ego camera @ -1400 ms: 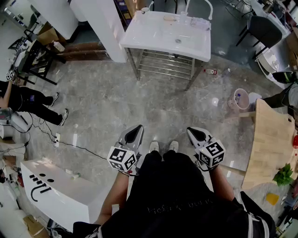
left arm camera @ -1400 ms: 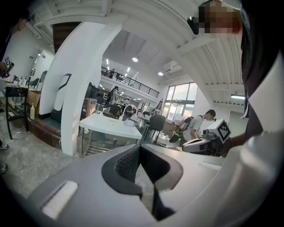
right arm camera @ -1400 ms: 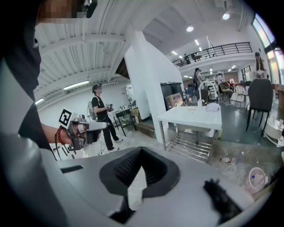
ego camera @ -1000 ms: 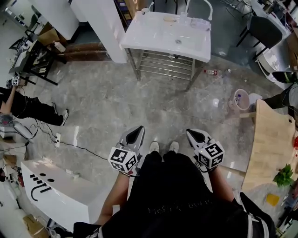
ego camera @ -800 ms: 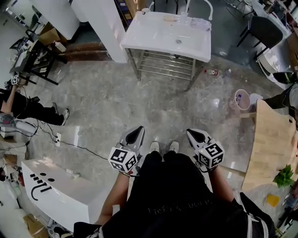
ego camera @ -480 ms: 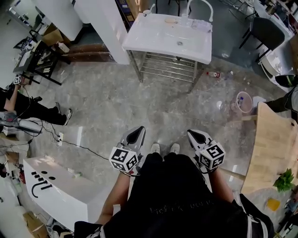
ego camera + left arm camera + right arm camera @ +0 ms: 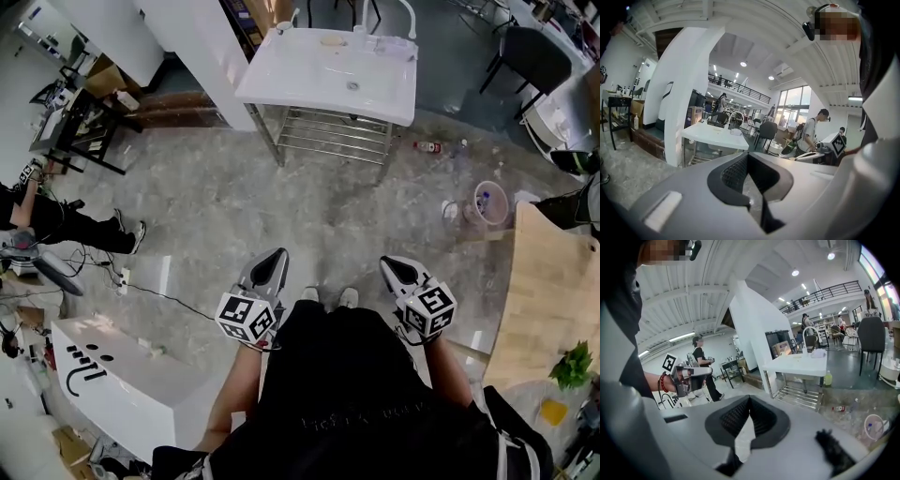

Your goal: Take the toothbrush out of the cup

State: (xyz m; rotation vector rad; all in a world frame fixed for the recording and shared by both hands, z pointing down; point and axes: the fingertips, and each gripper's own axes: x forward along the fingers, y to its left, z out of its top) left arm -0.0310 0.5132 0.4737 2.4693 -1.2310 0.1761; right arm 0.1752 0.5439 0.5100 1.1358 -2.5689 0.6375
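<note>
Far ahead stands a white sink table (image 7: 309,70) with a few small items near its faucet (image 7: 405,14); a cup and toothbrush are too small to make out there. My left gripper (image 7: 277,255) and right gripper (image 7: 386,263) are held close to my body over the floor, well short of the sink. Both are shut with nothing in them. The left gripper view shows its jaw tips meeting (image 7: 747,154), the sink table (image 7: 710,133) beyond. In the right gripper view the tips (image 7: 750,397) also meet, with the sink table (image 7: 797,364) ahead.
A white pillar (image 7: 211,47) rises left of the sink. A pink bucket (image 7: 489,202) and a small bottle (image 7: 428,146) lie on the floor to the right, beside a wooden table (image 7: 548,300). A white counter (image 7: 112,384) stands at lower left, a person (image 7: 47,211) further left.
The whole view has shifted forward toward the sink table. Both grippers stay shut and keep their places beside my body.
</note>
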